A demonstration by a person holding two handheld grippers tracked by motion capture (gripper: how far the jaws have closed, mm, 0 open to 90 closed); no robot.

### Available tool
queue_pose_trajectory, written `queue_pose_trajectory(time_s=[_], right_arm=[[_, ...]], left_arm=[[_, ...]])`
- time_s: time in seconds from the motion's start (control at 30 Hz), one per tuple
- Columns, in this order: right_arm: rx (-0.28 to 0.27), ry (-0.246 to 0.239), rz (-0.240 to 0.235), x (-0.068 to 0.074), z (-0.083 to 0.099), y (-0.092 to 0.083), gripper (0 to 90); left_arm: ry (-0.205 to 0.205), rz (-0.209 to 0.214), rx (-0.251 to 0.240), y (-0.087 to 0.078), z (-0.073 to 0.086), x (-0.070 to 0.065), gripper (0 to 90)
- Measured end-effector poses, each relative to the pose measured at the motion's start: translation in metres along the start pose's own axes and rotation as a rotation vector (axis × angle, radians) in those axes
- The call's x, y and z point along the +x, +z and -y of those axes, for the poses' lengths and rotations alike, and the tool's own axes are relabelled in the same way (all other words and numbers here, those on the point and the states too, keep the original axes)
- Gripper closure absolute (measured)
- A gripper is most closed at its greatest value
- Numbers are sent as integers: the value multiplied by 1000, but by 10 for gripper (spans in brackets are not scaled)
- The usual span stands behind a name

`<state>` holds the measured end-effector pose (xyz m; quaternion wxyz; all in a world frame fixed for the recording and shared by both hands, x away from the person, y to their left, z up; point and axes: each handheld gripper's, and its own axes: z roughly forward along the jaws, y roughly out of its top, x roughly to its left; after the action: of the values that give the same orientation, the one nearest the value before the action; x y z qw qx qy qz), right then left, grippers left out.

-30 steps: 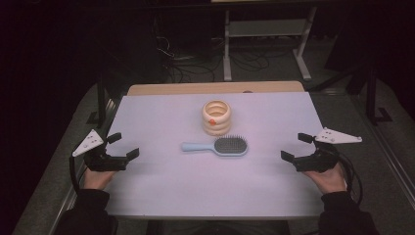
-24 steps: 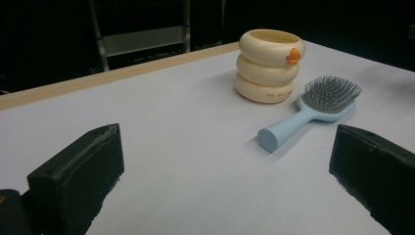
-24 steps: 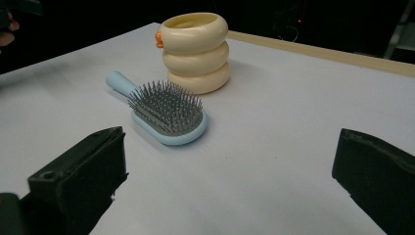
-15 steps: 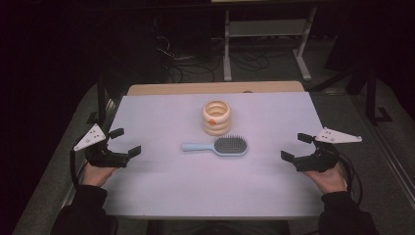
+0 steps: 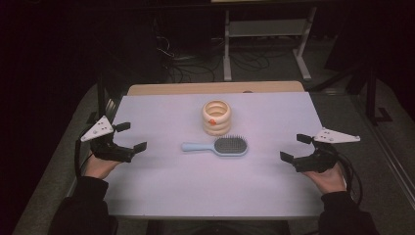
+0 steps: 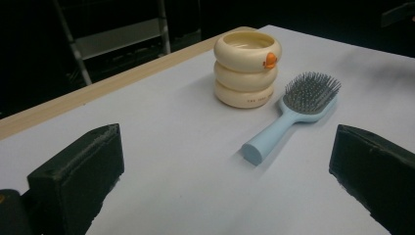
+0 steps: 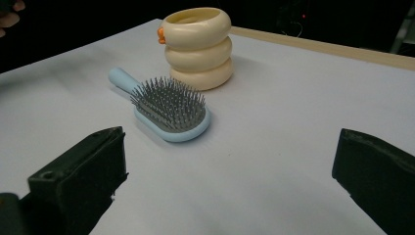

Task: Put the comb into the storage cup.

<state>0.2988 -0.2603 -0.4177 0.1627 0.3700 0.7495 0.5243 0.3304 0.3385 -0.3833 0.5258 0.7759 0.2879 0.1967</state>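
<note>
From the high view, a pale lilac tabletop carries a cream ribbed cup made of three stacked rings, standing upright near the middle toward the far edge. Just in front of it lies a light blue hairbrush, bristles up, handle pointing toward the person's left; the two are near each other but not touching. The left gripper sits at the left edge of the tabletop, its jaws spread wide and holding nothing. The right gripper sits at the right edge, its jaws also spread wide and empty. Both are well apart from the brush and the cup.

In the left gripper view, the two black jaws stand far apart at the bottom corners with bare tabletop between them. Ahead lie the hairbrush, handle end nearest, and the cup with a small orange duck on its top ring.

In the right gripper view, the jaws are likewise wide apart and touch nothing. The hairbrush lies ahead with its bristled head nearest, and the cup stands just behind it.
</note>
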Motion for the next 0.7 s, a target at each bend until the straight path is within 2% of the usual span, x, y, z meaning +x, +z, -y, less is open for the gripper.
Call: queue_pose_trajectory(time_s=[0.7], right_arm=[[15,-3,-10,0,1,2,0]], left_arm=[[85,98,104,34,-24,-7,0]])
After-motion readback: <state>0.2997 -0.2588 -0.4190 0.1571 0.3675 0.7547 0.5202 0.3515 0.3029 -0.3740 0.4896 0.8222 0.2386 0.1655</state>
